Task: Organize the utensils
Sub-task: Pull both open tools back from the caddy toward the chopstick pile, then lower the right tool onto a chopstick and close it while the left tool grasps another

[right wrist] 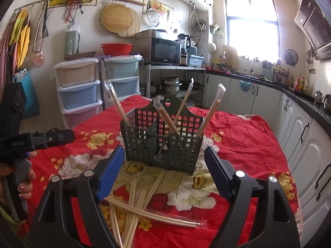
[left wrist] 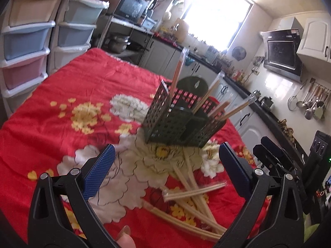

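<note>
The wrapped chopsticks (right wrist: 142,206) were the thing here: a loose crossed pile on the red floral cloth (right wrist: 248,140), just on the near side of the dark perforated caddy (right wrist: 161,144), with four pairs already standing tilted inside it. From the caddy, the pile fanned toward both cameras. Most sticks ran roughly front to back, but one pair lay crosswise on top, so its long axis sat across the right gripper's (right wrist: 164,172) opening rather than along it.

Both sets of jaws were spread wide and holding nothing. The right gripper hung almost straight over the pile, with the crosswise pair just below its fingers, so I'd guess that one was nearer and better lined up. The left gripper (left wrist: 165,165) had the pile (left wrist: 192,198) low and toward its right finger.

The right view showed the caddy's centre divider and which side each standing pair leaned in. The left view was blurry, but showed the right gripper off beside the caddy, which the right view obviously couldn't.
</note>
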Demonstrator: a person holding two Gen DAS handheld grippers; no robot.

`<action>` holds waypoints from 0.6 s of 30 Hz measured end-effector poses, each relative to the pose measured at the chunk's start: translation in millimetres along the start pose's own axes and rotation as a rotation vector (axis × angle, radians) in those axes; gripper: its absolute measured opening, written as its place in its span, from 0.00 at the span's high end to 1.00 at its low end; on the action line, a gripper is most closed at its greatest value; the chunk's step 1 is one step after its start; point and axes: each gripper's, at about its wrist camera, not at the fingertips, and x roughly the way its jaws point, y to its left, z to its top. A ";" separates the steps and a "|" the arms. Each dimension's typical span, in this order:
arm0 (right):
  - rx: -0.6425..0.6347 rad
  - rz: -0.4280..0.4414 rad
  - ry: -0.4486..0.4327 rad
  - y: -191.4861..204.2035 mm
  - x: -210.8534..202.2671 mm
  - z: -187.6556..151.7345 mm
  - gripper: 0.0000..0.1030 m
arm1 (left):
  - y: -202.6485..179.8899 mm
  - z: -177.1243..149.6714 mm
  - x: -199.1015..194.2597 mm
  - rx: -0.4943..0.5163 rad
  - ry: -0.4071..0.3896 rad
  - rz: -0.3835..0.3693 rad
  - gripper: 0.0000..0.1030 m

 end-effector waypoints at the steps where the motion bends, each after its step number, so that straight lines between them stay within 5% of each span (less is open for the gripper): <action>1: -0.005 0.000 0.006 1.3 0.6 -0.6 0.25 | 1.4 -2.6 1.4 -0.003 0.009 0.001 0.10; 11: -0.070 0.032 0.086 14.6 12.4 -23.1 0.25 | 13.8 -21.7 10.6 -0.046 0.092 0.005 0.11; 18: -0.143 0.072 0.165 26.2 23.4 -39.3 0.25 | 25.2 -35.3 16.9 -0.093 0.165 0.001 0.31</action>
